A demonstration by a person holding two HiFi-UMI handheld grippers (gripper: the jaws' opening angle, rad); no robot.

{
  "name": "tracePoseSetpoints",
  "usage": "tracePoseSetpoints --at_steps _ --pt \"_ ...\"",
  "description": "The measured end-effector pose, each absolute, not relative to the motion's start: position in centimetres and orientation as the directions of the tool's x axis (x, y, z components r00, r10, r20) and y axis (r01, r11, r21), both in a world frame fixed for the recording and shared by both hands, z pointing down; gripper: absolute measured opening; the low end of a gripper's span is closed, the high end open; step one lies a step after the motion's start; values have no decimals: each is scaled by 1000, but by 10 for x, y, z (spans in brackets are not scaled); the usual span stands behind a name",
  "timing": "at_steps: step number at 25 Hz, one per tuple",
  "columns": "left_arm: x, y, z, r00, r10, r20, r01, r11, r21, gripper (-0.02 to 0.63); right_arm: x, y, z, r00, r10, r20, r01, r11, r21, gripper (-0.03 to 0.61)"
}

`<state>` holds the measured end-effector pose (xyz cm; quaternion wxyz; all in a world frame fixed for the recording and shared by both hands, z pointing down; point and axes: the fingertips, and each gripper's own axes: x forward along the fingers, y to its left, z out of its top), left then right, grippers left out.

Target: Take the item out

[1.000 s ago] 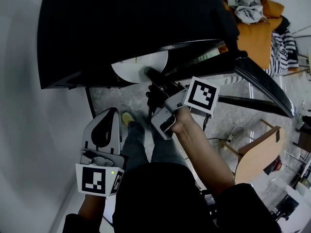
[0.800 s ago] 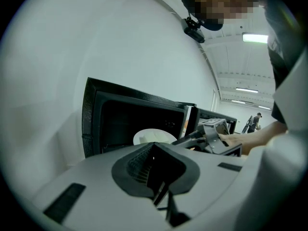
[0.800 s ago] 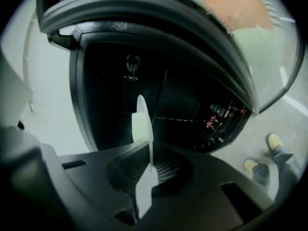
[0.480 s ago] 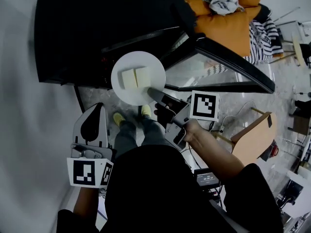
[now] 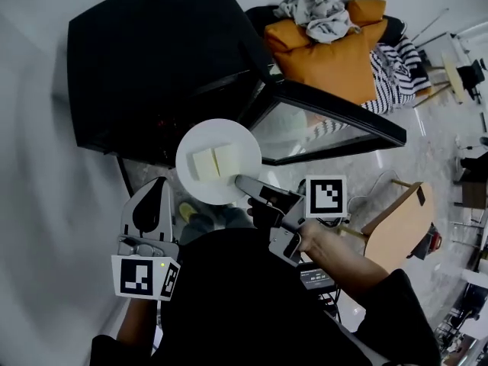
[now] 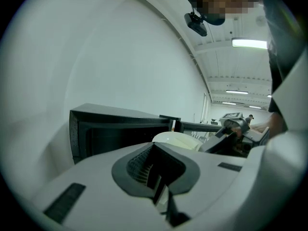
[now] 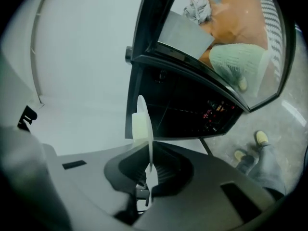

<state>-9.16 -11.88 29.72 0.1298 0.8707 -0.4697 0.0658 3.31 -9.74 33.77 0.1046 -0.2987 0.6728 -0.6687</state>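
White plate [image 5: 217, 132] outside the black oven [image 5: 145, 59], in front of its dark opening, clear of the open glass door [image 5: 305, 128]. On top, two pale yellow blocks [image 5: 203, 163] lying side by side at the middle. Pinched at the near rim by the right gripper [image 5: 242, 181], jaws closed on that thin edge. Left gripper [image 5: 158, 185] lower and to the left, apart from the plate, jaws pressed together on nothing.

From the right gripper view: plate [image 7: 143, 110] seen edge-on as a thin white line running down into the right gripper [image 7: 148, 170], jaws tight against both faces, one block [image 7: 136, 127] standing off its left face; behind it the oven's [image 7: 192, 109] dark cavity with small red lights inside, not visible from the head.

From the left gripper view: left gripper [image 6: 159, 186] with only a narrow slit between the jaws; beyond, the plate [image 6: 175, 139] level, and the right gripper [image 6: 226, 137] reaching in from the right.

Only in the head view: orange cushions [image 5: 335, 59] with crumpled clothes, a wooden chair [image 5: 396, 227], a yellow shoe [image 5: 185, 210] below the plate.
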Motion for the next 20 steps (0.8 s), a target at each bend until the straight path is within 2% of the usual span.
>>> tracePoseSetpoints --at_steps 11,20 --pt "-88 -134 254 550 -822 145 -834 -533 144 9 45 -106 294 -805 -559 196 -226 -15 -974 21" --pt "-82 -148 244 563 -817 127 -825 -545 148 9 57 -119 282 -790 -582 193 -248 15 -969 21"
